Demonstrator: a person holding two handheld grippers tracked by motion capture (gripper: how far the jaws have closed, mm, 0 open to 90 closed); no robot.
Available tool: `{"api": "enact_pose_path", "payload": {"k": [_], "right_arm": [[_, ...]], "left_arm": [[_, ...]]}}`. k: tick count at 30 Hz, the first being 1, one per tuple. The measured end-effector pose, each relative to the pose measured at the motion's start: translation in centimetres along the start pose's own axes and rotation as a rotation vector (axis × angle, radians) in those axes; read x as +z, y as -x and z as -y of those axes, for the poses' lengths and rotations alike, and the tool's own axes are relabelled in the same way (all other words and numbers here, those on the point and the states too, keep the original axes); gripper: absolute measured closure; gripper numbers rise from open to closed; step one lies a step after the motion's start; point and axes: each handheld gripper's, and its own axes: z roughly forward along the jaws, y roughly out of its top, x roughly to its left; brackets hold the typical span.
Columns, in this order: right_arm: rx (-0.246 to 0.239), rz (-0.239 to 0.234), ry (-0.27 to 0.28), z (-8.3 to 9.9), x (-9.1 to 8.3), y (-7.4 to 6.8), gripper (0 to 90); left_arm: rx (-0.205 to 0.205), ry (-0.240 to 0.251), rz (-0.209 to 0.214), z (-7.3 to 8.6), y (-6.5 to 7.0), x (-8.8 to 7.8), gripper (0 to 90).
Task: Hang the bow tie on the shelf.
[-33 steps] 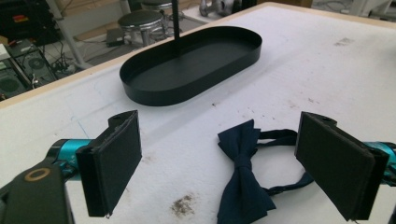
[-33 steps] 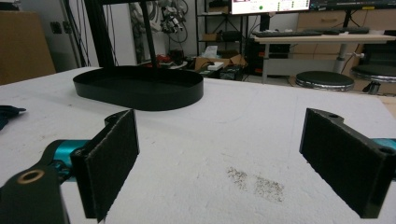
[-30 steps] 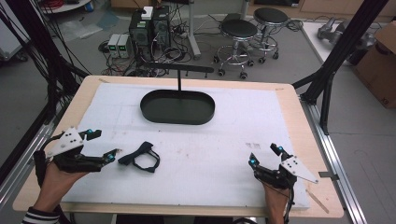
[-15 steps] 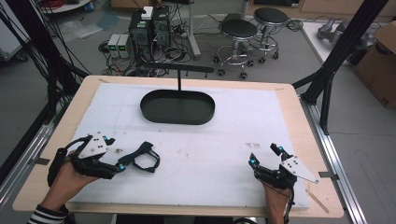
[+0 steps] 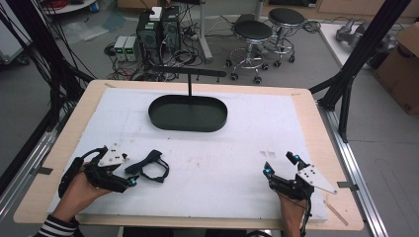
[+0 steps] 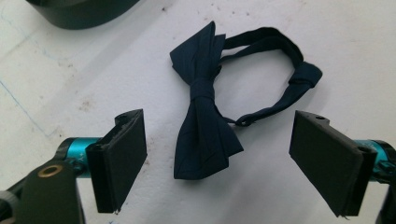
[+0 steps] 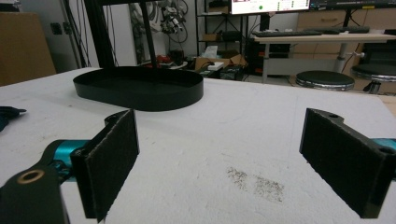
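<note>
In the left gripper view we see the bow tie (image 6: 205, 121) between our left tongs (image 6: 229, 161), spread apart though just narrowing; from above it looks tiny, at 3 o'clock. Our right tongs (image 7: 233, 163) gape apart.

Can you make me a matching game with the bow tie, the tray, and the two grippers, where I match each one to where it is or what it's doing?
Things:
1. bow tie
2. oval tray
3. left gripper
4. right gripper

Places or states:
A. black, at the far middle of the white mat, with a post rising behind it
B. open, over bare mat near the right front corner
C. dark blue, flat on the mat, strap looped behind it
D. open, jaws either side of the bow tie, not pressing it

Pairs: 1-C, 2-A, 3-D, 4-B
</note>
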Motion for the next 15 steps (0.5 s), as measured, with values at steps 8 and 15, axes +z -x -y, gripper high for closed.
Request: {"api": "enact_pose_path", "payload": {"k": [8,15], "right_arm": [[-0.002,-0.002,0.003,0.0,0.0,0.1,10.9],[0.003,0.0,0.001,0.0,0.0,0.0,10.9]], "left_arm": [[-0.031,-0.06,-0.002,0.4,-0.1,0.9,19.8],[-0.036,-0.093,-0.01,0.8,-0.2,1.8,22.1]]}}
